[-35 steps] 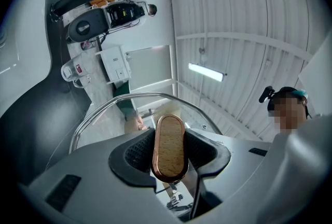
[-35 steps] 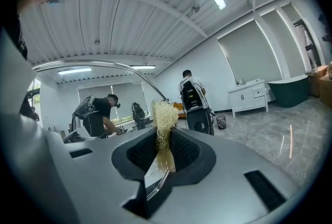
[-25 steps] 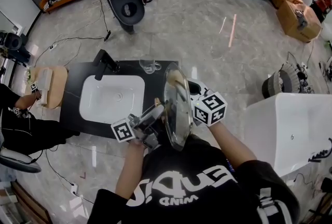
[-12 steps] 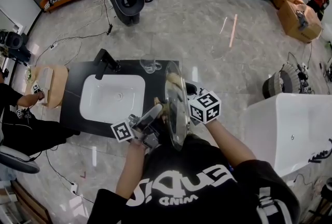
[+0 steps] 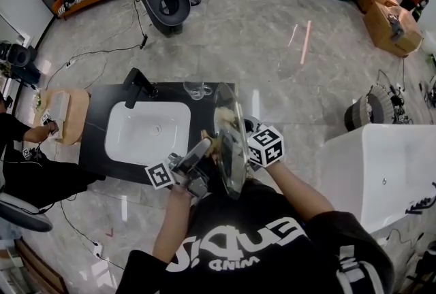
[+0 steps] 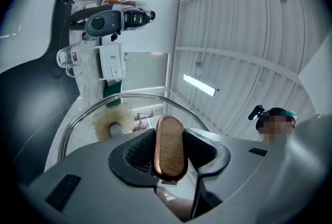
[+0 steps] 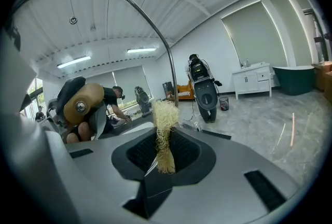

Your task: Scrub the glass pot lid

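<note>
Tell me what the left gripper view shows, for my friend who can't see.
The left gripper clamps the copper-rimmed oval wooden knob of a round glass pot lid. The lid's metal rim arcs above the jaws, and a pale straw scrubbing brush shows through the glass at the left.

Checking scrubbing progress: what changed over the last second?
The right tool, shut on the brush, moved a little down along the glass lid, towards the person. The left tool kept its grip on the lid's wooden knob; nothing let go, lid still on edge.
</note>
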Tool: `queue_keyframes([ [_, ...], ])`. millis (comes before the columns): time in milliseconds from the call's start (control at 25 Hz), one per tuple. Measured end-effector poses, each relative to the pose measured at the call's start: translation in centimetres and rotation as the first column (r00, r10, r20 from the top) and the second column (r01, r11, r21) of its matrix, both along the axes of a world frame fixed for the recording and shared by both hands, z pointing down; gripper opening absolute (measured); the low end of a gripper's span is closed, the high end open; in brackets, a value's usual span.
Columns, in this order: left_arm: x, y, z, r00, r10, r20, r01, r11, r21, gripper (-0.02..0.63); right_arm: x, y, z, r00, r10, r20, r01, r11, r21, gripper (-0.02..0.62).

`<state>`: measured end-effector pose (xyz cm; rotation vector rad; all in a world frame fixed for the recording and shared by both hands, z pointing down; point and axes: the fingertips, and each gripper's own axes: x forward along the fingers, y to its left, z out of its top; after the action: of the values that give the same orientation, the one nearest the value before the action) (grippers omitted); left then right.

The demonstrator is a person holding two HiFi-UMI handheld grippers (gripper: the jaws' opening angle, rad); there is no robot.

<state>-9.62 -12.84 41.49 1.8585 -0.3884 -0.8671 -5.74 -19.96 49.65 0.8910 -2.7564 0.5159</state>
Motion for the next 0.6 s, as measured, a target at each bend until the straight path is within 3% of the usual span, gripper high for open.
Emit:
queue_keyframes([
  [600, -1.3, -1.1, 0.3, 0.998, -0.050, -0.039, 0.048, 0.998, -0.030, 0.179, -1.1, 3.4, 3.1, 0.994, -0.101, -0.048, 0.097, 0.992, -0.077, 0.057],
])
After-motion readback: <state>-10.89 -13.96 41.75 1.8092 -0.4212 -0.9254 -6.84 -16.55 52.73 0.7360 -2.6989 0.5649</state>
